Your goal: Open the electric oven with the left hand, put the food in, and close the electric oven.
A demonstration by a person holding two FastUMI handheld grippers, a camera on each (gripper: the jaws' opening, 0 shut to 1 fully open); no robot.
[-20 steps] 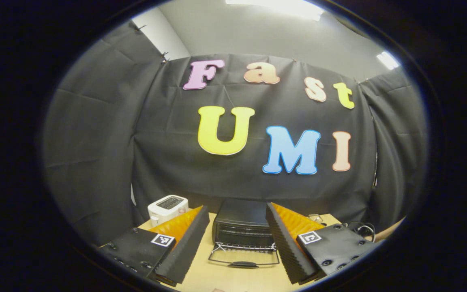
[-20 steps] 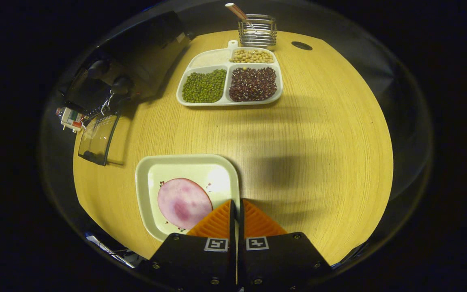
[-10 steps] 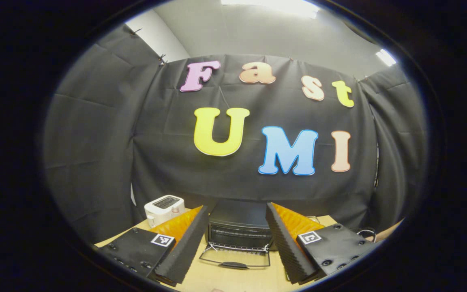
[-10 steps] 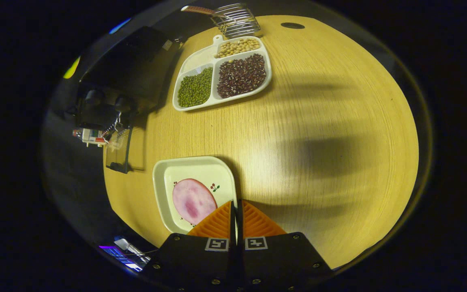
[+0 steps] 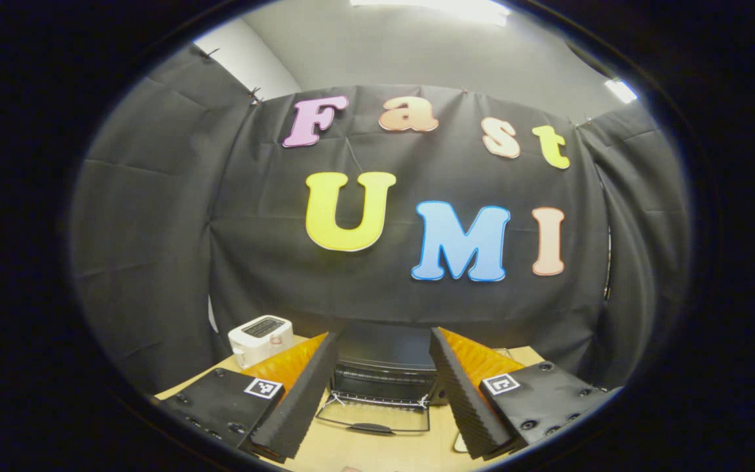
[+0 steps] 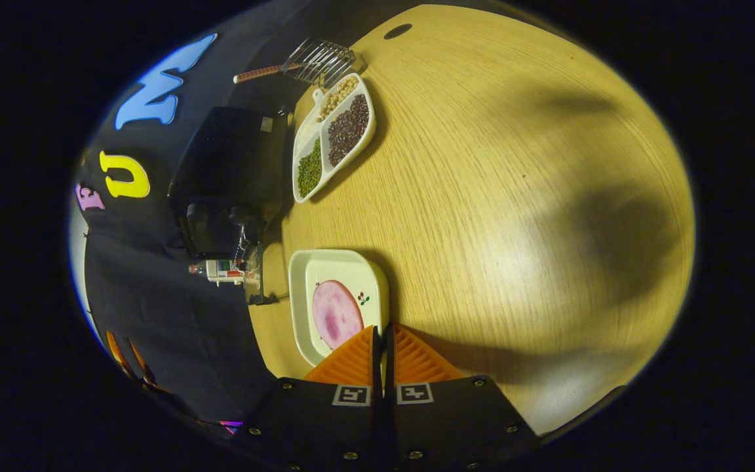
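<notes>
My right gripper [image 6: 381, 341] has swung round with the plate [image 6: 338, 305], so the oven [image 6: 223, 180] now sits farther. My left gripper [image 5: 381, 387] tipped up slightly.

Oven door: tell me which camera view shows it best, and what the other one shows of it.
The left gripper view shows the oven door best: head-on, folded down flat on the table, glass and handle visible between the left hand-held gripper fingers. The right gripper view shows it edge-on, small and dim, beside the plate.
</notes>
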